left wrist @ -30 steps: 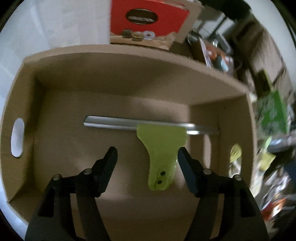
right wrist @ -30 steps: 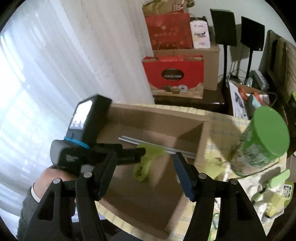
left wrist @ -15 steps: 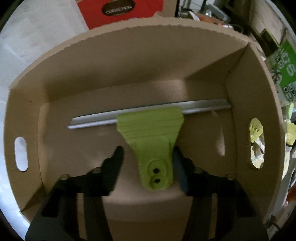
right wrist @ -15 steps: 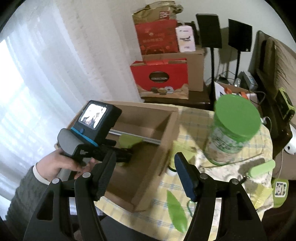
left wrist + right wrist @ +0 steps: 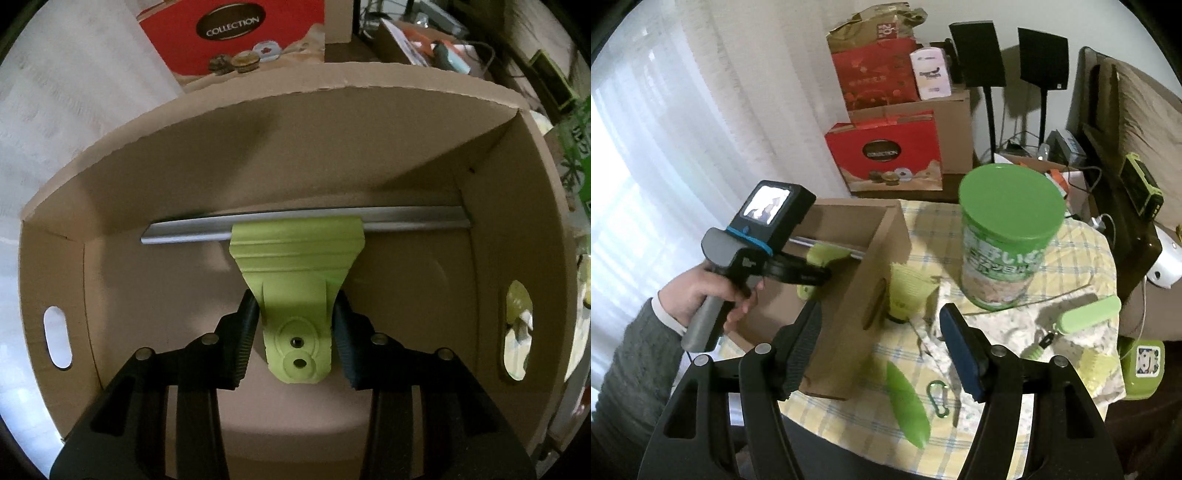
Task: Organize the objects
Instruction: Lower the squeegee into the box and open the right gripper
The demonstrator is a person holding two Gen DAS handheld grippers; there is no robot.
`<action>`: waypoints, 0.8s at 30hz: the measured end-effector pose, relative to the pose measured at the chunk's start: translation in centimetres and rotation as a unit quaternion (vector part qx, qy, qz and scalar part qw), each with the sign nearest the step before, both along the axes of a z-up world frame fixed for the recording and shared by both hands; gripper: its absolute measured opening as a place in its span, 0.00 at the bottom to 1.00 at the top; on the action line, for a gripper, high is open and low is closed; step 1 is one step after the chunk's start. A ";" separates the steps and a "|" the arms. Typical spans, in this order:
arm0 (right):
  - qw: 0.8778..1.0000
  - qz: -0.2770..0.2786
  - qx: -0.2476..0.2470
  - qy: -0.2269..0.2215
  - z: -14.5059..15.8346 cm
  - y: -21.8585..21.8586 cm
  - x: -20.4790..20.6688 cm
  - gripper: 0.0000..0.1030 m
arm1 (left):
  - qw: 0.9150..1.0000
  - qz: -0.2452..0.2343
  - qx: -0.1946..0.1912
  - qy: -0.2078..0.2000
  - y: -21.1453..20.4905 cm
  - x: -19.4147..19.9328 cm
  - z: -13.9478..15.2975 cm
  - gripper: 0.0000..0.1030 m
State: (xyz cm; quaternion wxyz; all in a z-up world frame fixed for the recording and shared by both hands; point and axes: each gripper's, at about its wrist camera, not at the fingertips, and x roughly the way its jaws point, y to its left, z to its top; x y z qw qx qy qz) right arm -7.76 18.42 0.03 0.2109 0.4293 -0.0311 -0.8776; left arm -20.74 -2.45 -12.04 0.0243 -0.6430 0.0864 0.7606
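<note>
The left gripper (image 5: 295,332), low in the centre of its own view, has closed in since a second ago: its jaws, then wide apart, now press both sides of the lime-green squeegee (image 5: 297,291) handle. The squeegee lies on the floor of the cardboard box (image 5: 258,110), its metal blade (image 5: 406,216) now nearer the far wall. In the right wrist view the box (image 5: 882,258) has slid to the left; the right gripper (image 5: 879,350) hangs wide open and empty at bottom centre, and the green-lidded can (image 5: 1008,236) has moved to centre right.
</note>
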 end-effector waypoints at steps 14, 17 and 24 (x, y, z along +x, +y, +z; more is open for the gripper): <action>1.000 0.003 0.009 -0.001 -0.9 0.4 1.6 0.66 | 0.998 0.054 0.027 0.014 -1.1 -1.0 -0.6 0.36; 1.000 0.001 0.006 -0.003 -1.0 0.6 1.7 0.66 | 0.998 0.056 0.025 0.029 -1.1 -1.5 -0.4 0.35; 1.000 -0.002 0.004 0.000 -0.8 0.8 1.6 0.66 | 0.997 0.069 0.027 0.037 -1.2 -2.5 -0.7 0.35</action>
